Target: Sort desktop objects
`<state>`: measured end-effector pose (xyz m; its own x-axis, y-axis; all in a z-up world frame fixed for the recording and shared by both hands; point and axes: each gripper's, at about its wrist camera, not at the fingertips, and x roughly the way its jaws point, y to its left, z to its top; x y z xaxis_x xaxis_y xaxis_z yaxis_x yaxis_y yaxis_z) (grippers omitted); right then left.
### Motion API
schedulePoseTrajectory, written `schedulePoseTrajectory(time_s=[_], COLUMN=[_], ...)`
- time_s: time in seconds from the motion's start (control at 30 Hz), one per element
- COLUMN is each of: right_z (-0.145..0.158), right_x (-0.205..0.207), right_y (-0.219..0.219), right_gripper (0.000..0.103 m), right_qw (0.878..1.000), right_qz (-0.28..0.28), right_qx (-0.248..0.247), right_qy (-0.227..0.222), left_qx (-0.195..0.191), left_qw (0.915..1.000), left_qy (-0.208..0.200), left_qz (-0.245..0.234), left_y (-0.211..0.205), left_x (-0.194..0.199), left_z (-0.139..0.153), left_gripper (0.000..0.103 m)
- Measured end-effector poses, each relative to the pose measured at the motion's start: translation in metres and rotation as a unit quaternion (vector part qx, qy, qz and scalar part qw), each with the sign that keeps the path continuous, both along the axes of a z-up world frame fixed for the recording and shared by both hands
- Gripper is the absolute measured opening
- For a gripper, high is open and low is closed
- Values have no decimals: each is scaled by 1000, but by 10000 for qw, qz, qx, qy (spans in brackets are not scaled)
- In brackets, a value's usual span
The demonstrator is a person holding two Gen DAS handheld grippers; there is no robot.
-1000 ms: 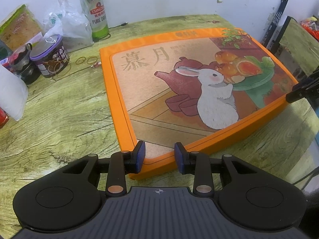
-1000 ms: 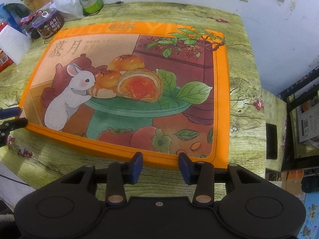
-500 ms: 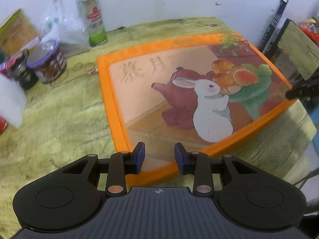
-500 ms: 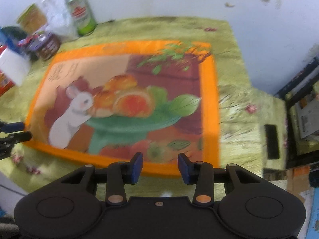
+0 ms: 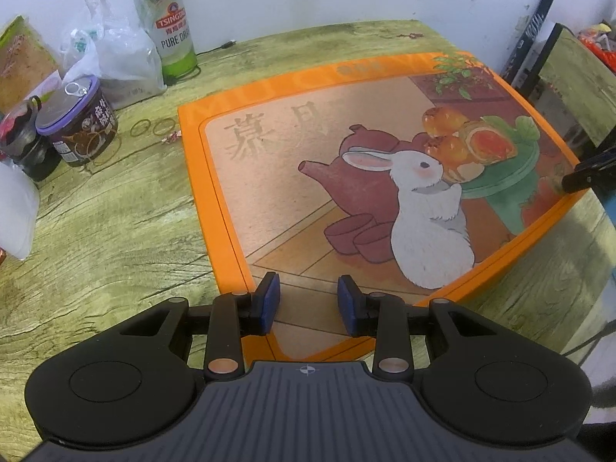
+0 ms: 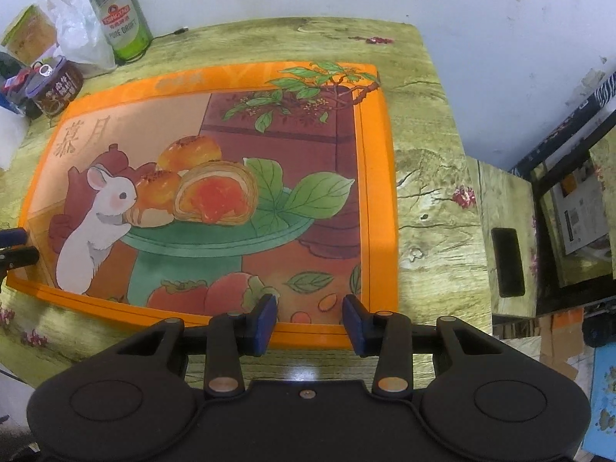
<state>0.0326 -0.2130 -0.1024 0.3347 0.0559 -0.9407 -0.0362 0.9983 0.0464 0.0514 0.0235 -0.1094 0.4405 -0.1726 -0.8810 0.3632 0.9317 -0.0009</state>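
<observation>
A large flat orange box with a rabbit and pastries printed on its lid lies on the wood-grain table. My left gripper hovers over the box's near left corner, its blue pads a little apart with only the lid showing between them. My right gripper sits over the near right rim of the orange box, pads likewise apart and gripping nothing. Each view catches the other gripper's fingers at its side edge: the right fingers and the left fingers.
At the back left stand a green beer can, a clear plastic bag, a purple-lidded tub and a dark jar. Rubber bands lie by the box. A stool stands right of the table.
My left gripper has moved forward from the box's near edge to over its corner. The right gripper's tips now overlap the near rim, and its view has rolled slightly.
</observation>
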Motion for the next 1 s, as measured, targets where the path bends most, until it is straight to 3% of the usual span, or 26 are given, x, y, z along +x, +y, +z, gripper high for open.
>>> schedulePoseTrajectory(time_s=[0.13,0.23,0.5,0.83,0.87,0.9,0.97,1.0], right_z=[2,13,18,11,12,16,22,24], right_x=[2,9,48,67,66,64,60,57], right_y=[-2,-12,-5,-5,-9,-15,-30,-39], right_gripper=[40,37,37,37,37,38,50,65], right_qw=[10000,9989,9992,9992,9990,9984,9960,9941], right_qz=[-1,-87,169,128,79,10,-163,-266], right_qx=[95,458,20,11,62,176,429,567], right_qy=[29,-39,-372,-387,-429,-545,-773,-886], left_qx=[-98,-410,-97,-135,-186,-238,-364,-477], left_qw=[9994,9988,9998,9997,9994,9991,9972,9958], left_qy=[262,42,-181,-201,-236,-291,-443,-497], left_qz=[204,270,33,72,145,220,471,596], left_y=[1,3,-14,-12,-8,-4,9,17], left_x=[10,22,57,61,59,58,56,55], left_z=[8,26,10,2,6,10,19,22], left_gripper=[33,34,36,38,40,49,68,80])
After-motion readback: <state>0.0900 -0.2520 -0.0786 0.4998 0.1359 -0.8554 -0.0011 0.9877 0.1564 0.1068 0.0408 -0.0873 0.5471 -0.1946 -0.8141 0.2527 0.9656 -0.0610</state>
